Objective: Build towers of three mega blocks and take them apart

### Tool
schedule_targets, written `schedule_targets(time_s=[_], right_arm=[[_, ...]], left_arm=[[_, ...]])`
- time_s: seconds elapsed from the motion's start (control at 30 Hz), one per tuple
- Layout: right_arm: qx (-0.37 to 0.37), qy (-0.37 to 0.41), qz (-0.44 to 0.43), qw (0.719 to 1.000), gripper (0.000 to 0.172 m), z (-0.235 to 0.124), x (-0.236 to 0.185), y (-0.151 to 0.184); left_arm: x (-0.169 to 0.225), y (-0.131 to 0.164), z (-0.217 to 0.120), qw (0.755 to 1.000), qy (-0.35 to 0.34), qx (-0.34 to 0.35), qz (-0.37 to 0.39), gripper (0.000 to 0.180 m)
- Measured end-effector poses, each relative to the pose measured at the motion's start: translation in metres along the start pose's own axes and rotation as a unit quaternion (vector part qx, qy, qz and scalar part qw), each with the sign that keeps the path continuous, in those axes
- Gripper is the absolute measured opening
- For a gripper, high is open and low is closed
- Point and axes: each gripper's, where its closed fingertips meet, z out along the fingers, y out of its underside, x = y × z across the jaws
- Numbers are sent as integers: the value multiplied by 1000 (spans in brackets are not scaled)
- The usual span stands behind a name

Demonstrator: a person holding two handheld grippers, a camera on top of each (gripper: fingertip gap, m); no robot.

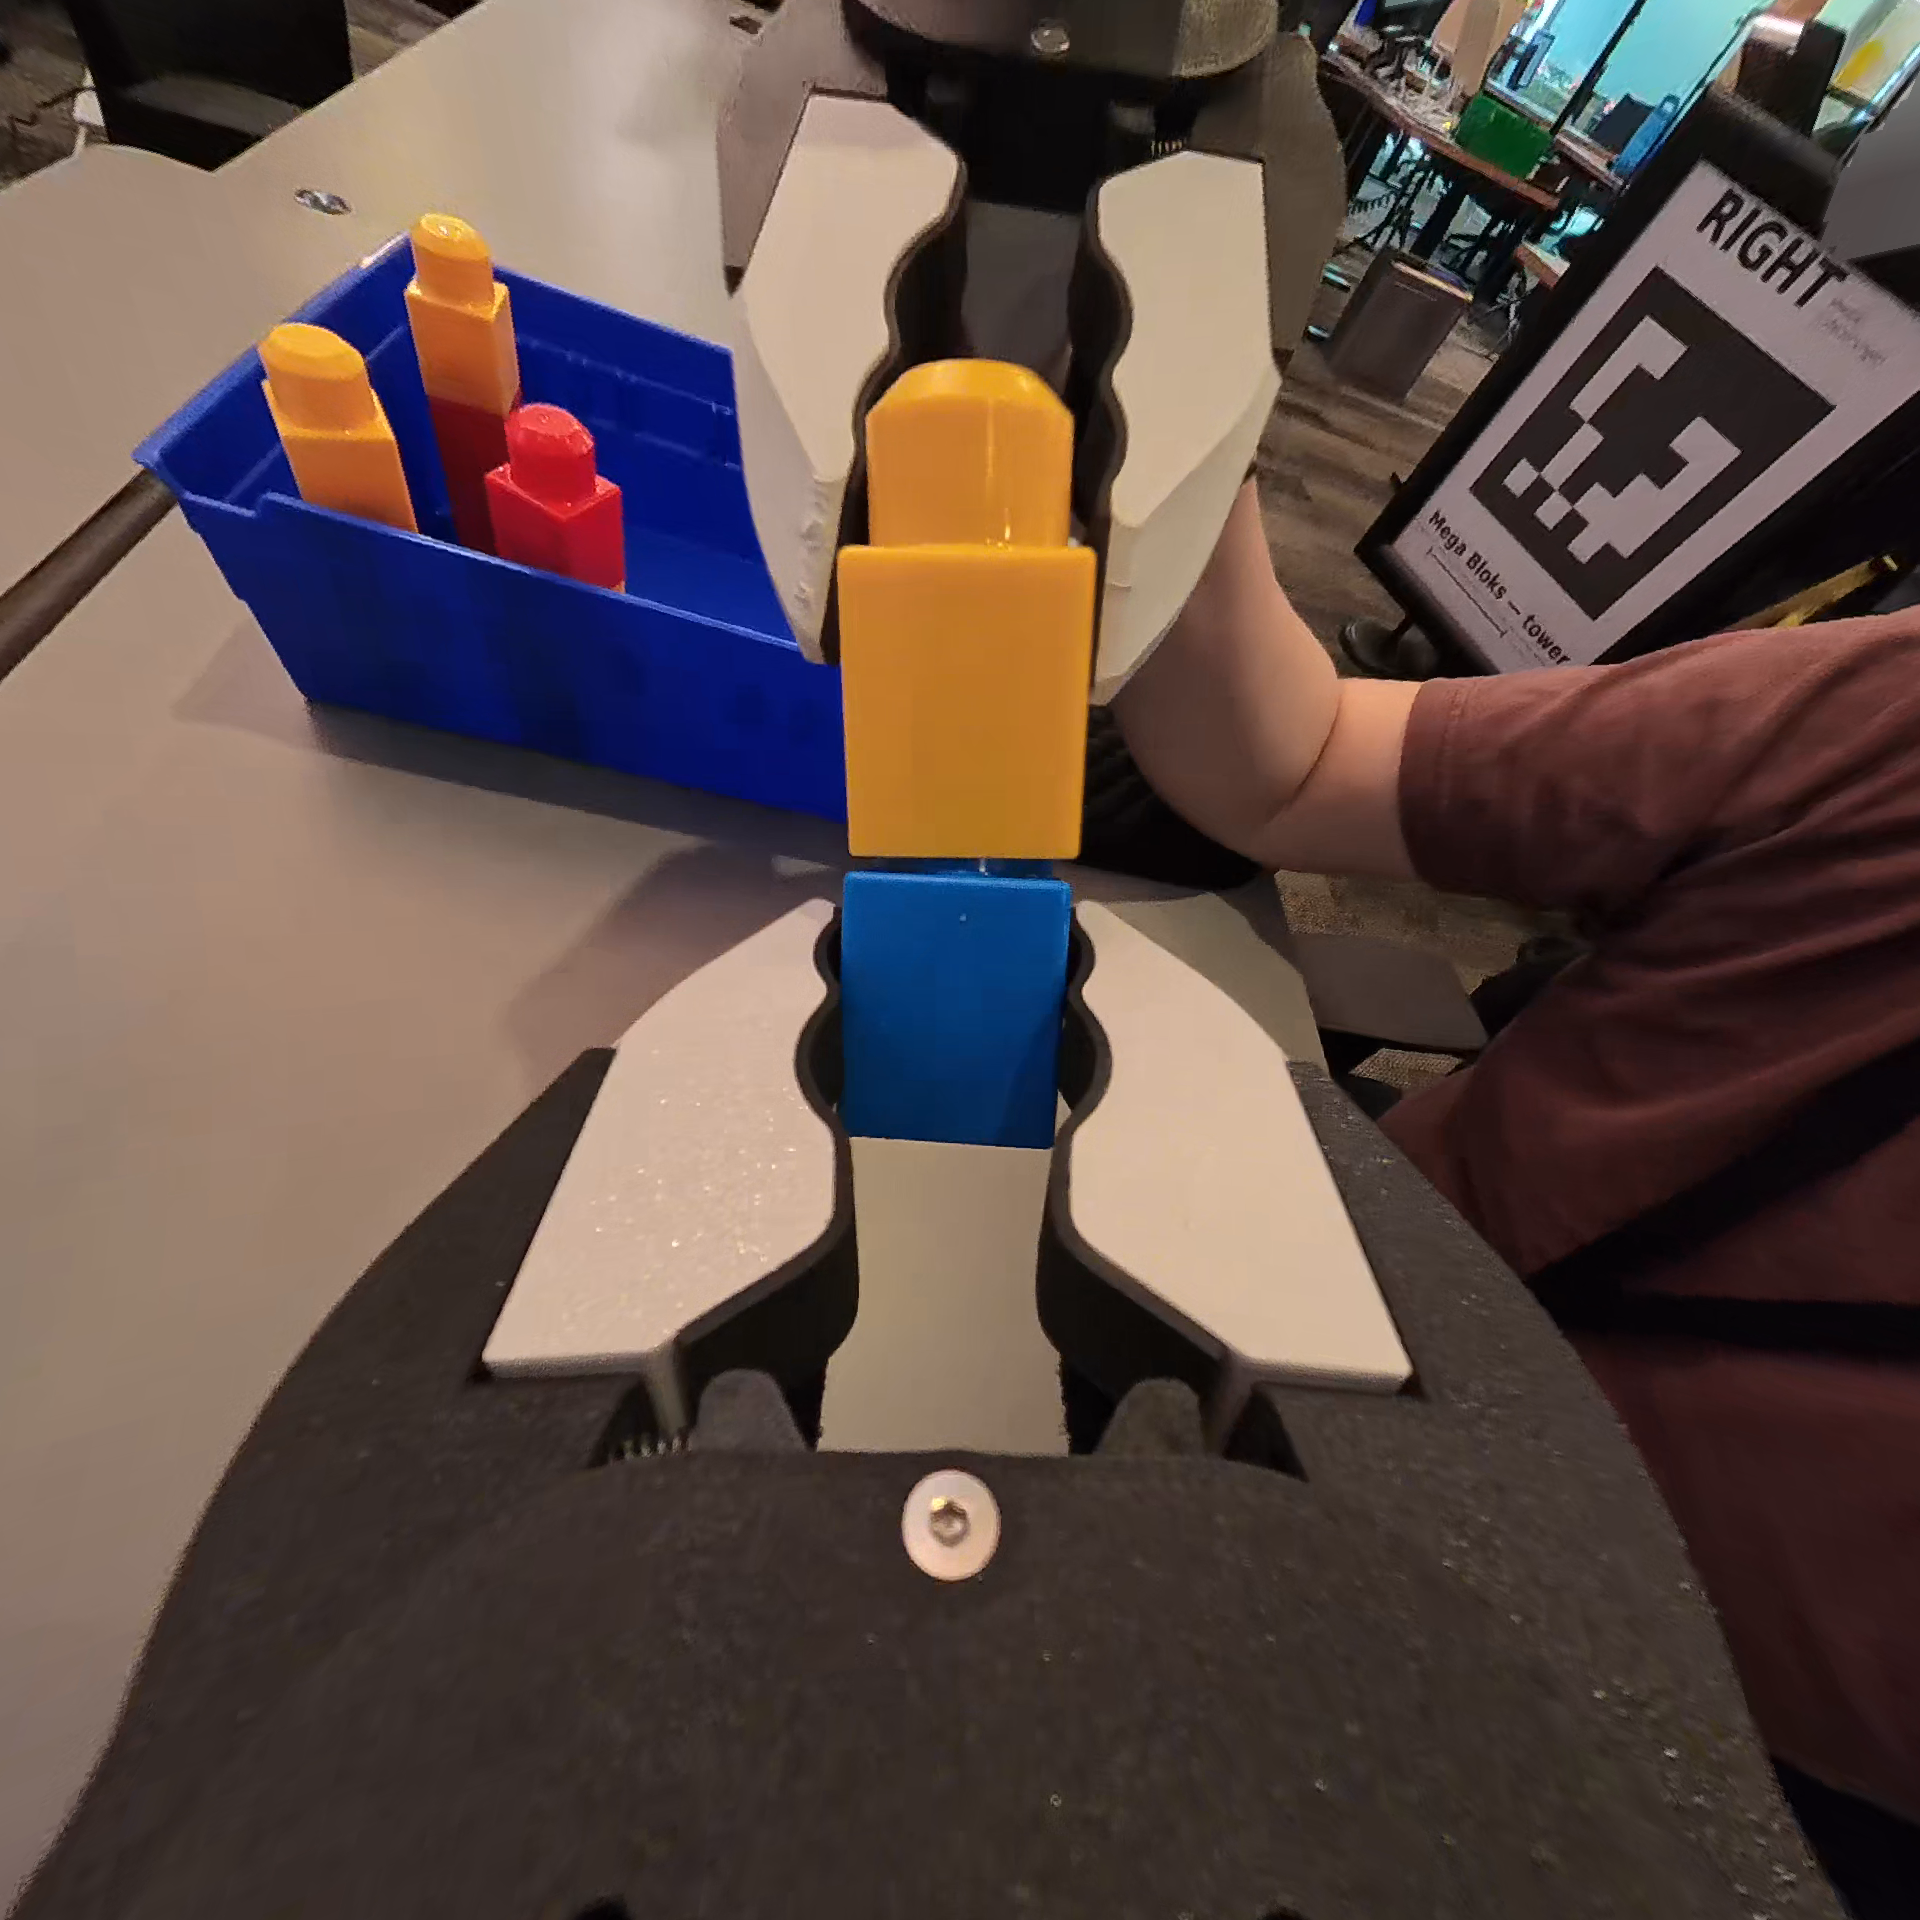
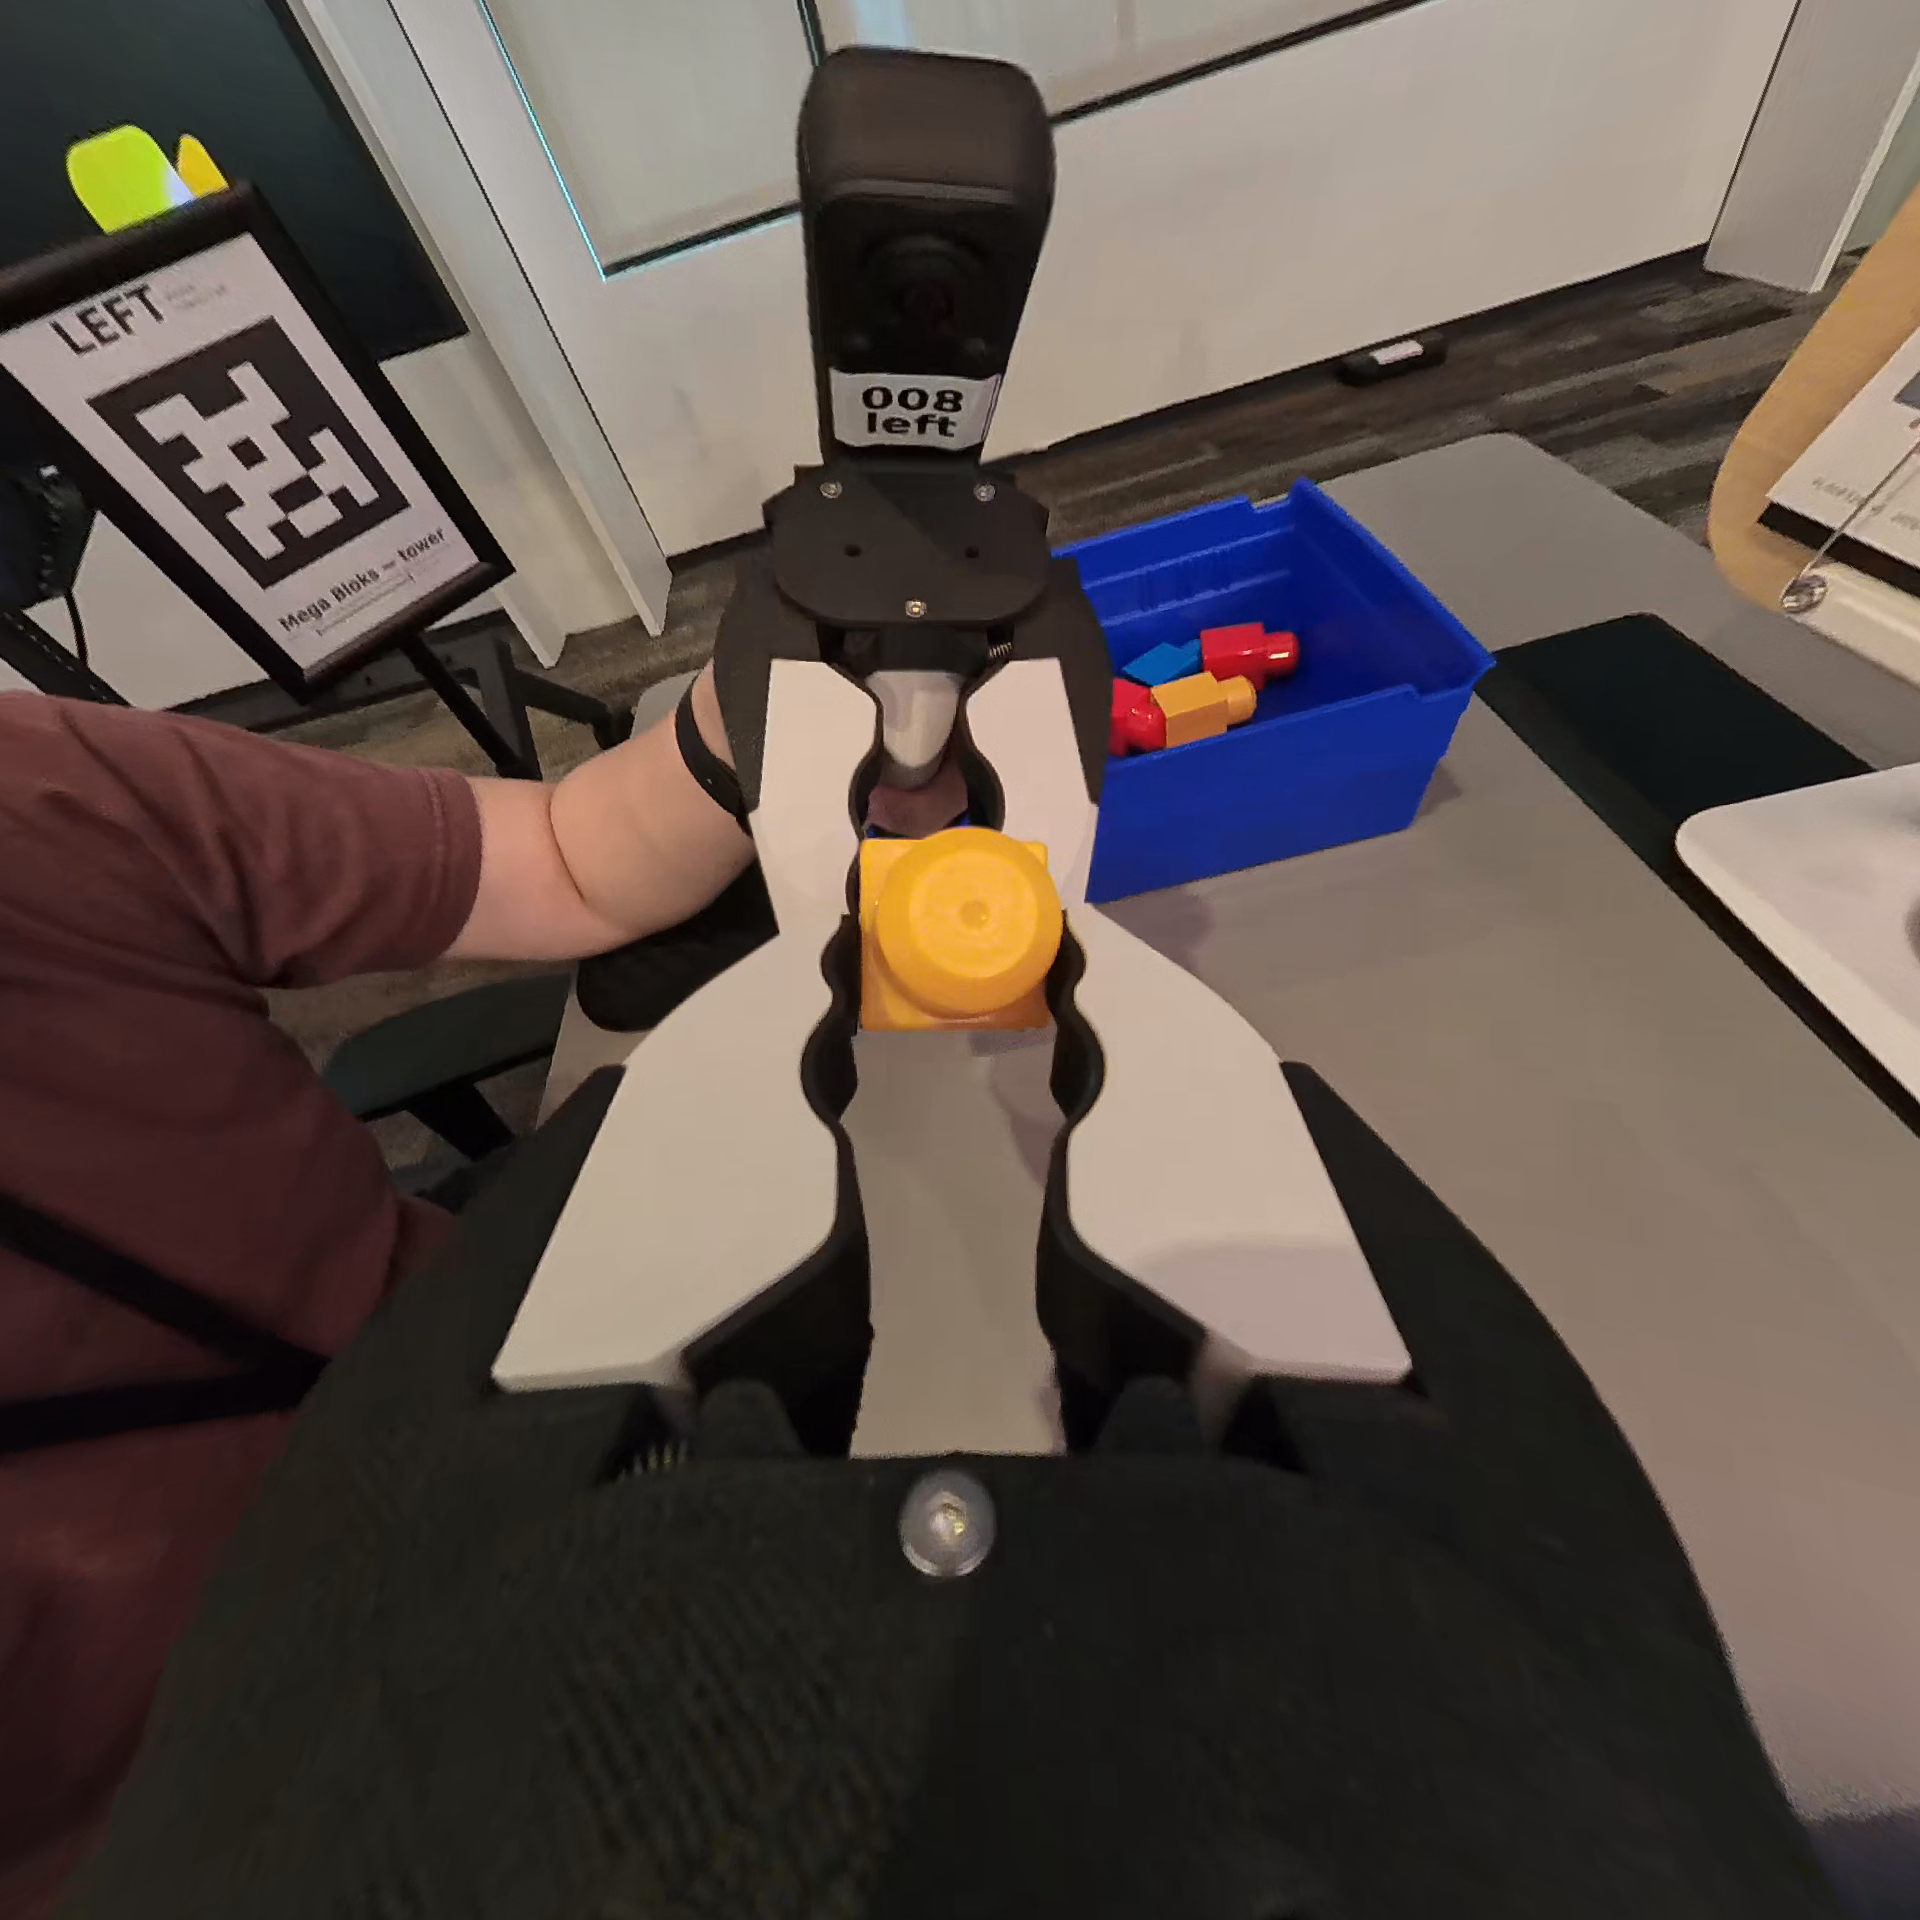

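Left gripper [image 1: 954,997]: we see its white fingers with black wavy pads pressed on both sides of a blue square plastic block [image 1: 951,1003]; it is gripping this block.
Right gripper [image 2: 956,977]: its two pads are closed on the flanks of an orange plastic block with a round stud on top [image 2: 961,935]; in the left wrist view the same gripper [image 1: 971,582] comes from the opposite side and clamps the orange block [image 1: 966,696].
Key relation: the two blocks lie on one line, end to end, between the two grippers that face each other. The long axis of the pair runs along the fingers of both grippers. A thin slit shows at the joint, so we judge the blocks are not fully seated, either being pressed together or pulled apart; we cannot tell which.
Coming move: we think it must go straight along this shared axis; a tilt could jam the stud.
Nearer hand: each gripper holds its own block, so neither needs to reach.
Surface: a grey smooth table [image 1: 312,935], the pair held above it.
Bin: a blue plastic bin [image 1: 499,644] stands behind on the table, with orange and red blocks [image 1: 551,499] inside.
Room: framed marker signs [image 2: 239,447] on stands, carpet floor.
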Motion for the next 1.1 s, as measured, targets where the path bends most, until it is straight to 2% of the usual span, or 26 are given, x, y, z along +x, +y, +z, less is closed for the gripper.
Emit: schedule_targets(time_s=[0.17, 0.37, 0.57, 0.7, 0.73, 0.8, 0.83, 1.03, 1.1], right_arm=[[44, 6, 4, 999, 35, 4, 0, -11], [61, 17, -28, 998, 35, 6, -6, -18], [106, 13, -23, 994, 35, -1, -7, -30], [111, 31, -28, 993, 35, -3, -3, -33], [113, 39, -28, 992, 36, -4, -2, -34], [115, 46, -12, 992, 54, -6, 2, -34], [110, 38, -3, 993, 55, -6, 1, -32], [74, 4, 18, 997, 49, 2, -4, -21], [86, -13, 18, 996, 39, 2, -9, -25]], left_arm=[[-1, -4, -6, 1000, -9, 12, -4, 37], [2, 2, 0, 1000, -12, -11, 1, 37], [6, -12, 6, 999, 1, 41, -10, 37], [6, -13, 7, 999, 9, 45, -11, 37], [8, -14, 8, 999, 14, 47, -11, 37], [10, -14, 10, 999, 12, 44, -5, 37], [11, -13, 11, 999, 12, 42, -2, 37], [13, -21, 7, 998, 12, 65, -3, 37], [12, -24, 4, 997, 10, 76, -5, 37]])
